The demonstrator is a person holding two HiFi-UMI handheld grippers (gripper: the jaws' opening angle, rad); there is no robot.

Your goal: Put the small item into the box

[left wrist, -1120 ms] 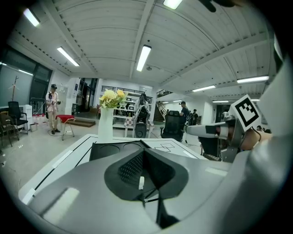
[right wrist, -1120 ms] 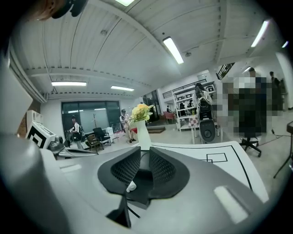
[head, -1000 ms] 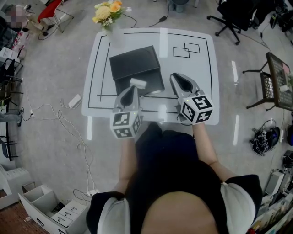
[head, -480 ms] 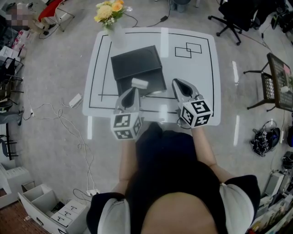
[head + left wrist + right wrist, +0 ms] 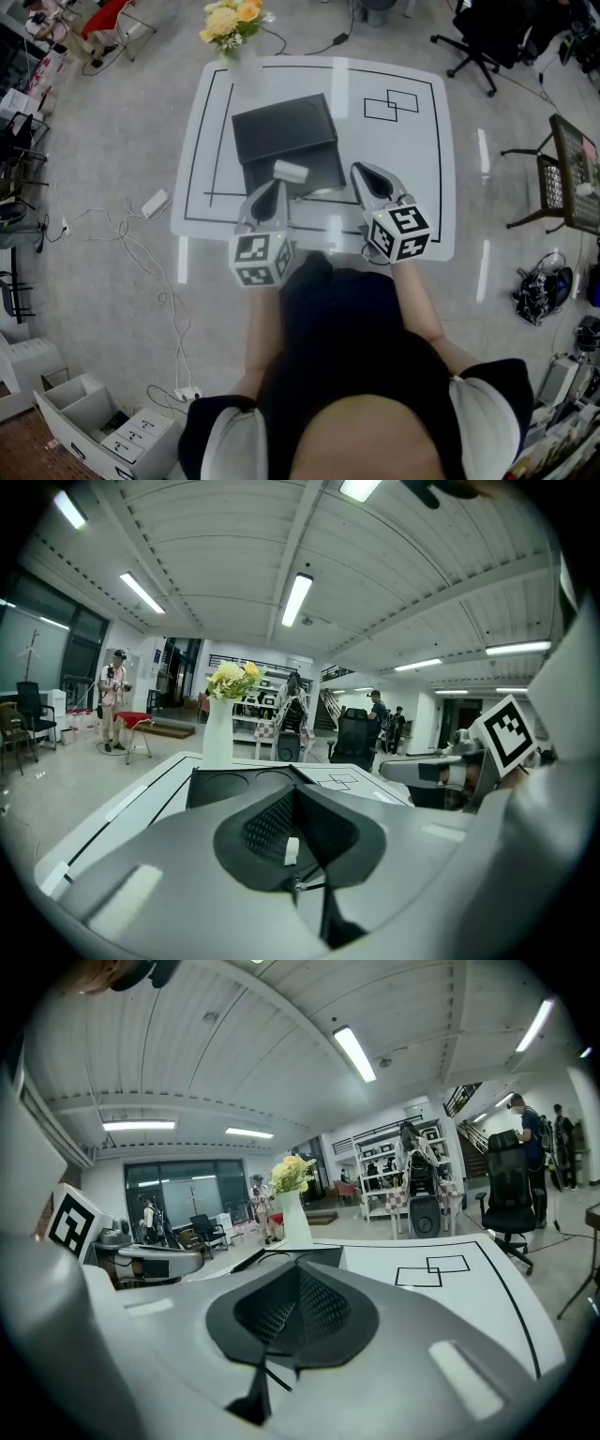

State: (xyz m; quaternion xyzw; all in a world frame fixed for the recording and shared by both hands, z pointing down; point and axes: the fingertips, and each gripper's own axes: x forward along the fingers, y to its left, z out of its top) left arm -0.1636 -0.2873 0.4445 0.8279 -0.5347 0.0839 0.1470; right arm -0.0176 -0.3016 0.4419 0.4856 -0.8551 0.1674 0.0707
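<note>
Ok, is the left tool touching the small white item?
Touching. The left gripper view shows the small white item pinched between the closed pads of the left tool; the head view puts it at that tool's tip.

The head view looks steeply down from high above the black box [image 5: 281,136], taking in the whole white tabletop [image 5: 412,159]. Both gripper views sit low on the near side of the box, close to it, facing level across it toward the flower vase [image 5: 218,741] beyond. All three views share the box, vase and tabletop.
</note>
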